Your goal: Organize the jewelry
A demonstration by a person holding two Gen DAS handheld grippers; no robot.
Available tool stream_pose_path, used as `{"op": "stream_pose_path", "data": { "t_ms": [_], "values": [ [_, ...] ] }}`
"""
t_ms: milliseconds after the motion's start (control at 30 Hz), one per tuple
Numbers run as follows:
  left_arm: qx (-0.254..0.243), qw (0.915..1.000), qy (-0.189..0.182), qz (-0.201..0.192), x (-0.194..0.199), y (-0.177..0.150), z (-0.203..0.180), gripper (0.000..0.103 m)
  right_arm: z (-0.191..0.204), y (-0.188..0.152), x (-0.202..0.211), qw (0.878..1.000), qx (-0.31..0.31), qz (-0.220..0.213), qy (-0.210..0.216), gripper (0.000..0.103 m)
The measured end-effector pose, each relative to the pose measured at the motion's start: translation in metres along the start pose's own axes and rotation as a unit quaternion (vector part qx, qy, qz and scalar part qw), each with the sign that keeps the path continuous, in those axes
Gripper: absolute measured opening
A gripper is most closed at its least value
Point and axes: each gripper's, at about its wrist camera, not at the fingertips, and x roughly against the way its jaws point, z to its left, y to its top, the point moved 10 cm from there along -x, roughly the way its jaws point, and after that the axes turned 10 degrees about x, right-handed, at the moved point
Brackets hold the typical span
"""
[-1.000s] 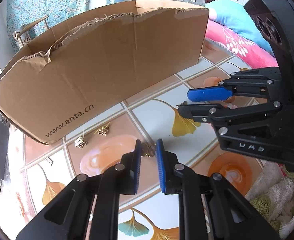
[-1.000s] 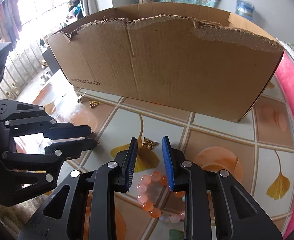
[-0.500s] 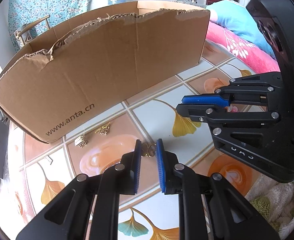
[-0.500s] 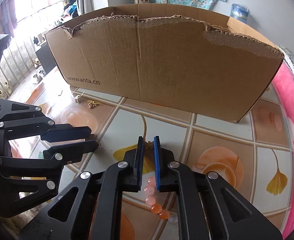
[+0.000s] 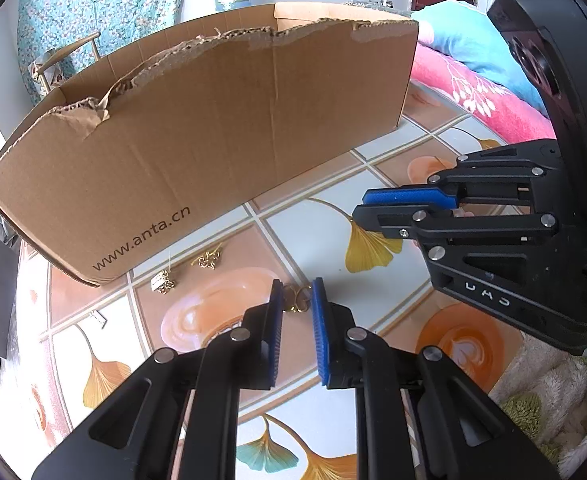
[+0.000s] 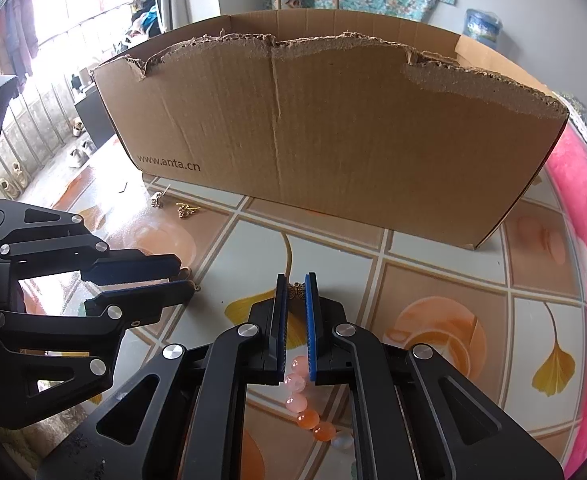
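A torn cardboard box (image 5: 213,152) stands on the tiled table; it also shows in the right wrist view (image 6: 333,140). My right gripper (image 6: 295,292) is shut on a small gold butterfly charm (image 6: 296,291), held at the fingertips above the table. It appears from the side in the left wrist view (image 5: 377,206). My left gripper (image 5: 296,298) is open around gold rings (image 5: 296,302) that lie on the table. It shows at the left of the right wrist view (image 6: 177,276). A pink bead bracelet (image 6: 305,400) lies under my right gripper.
Two small gold pieces (image 5: 209,258) (image 5: 163,280) lie near the box's front left corner. A small white tag (image 5: 97,317) lies further left. Pink and blue bedding (image 5: 473,80) borders the table on the right. A fuzzy cloth (image 5: 545,392) sits at the near right.
My right gripper closed on the butterfly charm and lifted it slightly. My left gripper stayed open around the gold rings, almost unmoved.
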Motion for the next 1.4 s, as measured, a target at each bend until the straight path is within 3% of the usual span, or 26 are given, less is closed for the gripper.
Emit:
{"op": "stream_pose_path", "data": {
  "t_ms": [767, 867, 967, 1267, 1400],
  "values": [
    [0.004, 0.9999, -0.008, 0.009, 0.0022, -0.0005, 0.0001, 0.011, -0.0049, 0.0044, 0.0019, 1.0, -0.005, -0.01, 0.003, 0.006],
    [0.009, 0.9998, -0.011, 0.015, 0.0011, -0.0004, -0.0006, 0.019, -0.0048, 0.0043, 0.0015, 1.0, -0.004, -0.011, 0.004, 0.006],
    [0.009, 0.9998, -0.005, 0.014, -0.001, 0.0004, 0.0002, 0.02, -0.0044, 0.0047, 0.0013, 1.0, -0.003, -0.011, 0.005, 0.006],
    [0.009, 0.9999, 0.001, 0.012, -0.0024, 0.0028, 0.001, 0.02, -0.0078, 0.005, 0.0023, 1.0, -0.005, -0.012, 0.007, 0.006],
    [0.003, 0.9999, 0.004, 0.01, -0.0022, 0.0024, -0.0004, 0.015, -0.0074, 0.005, 0.0026, 1.0, -0.004, -0.013, 0.007, 0.006]
  ]
}}
